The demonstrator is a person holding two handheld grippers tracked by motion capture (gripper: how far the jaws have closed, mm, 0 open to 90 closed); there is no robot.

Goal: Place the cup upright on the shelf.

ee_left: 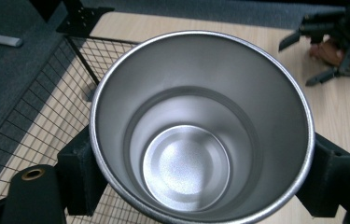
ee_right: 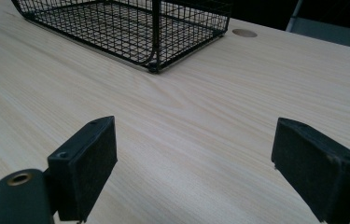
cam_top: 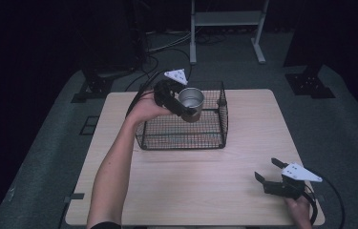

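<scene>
A shiny steel cup (cam_top: 191, 100), empty and open at the top, is held tilted in the air above the far left part of a black wire basket (cam_top: 210, 138), which sits on the table's far half.

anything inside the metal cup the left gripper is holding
Nothing: the left gripper view looks straight down into the metal cup, and its bare steel walls and round bottom are empty. The left gripper holds it over the wire basket; the basket floor directly beneath is covered by the cup.
</scene>
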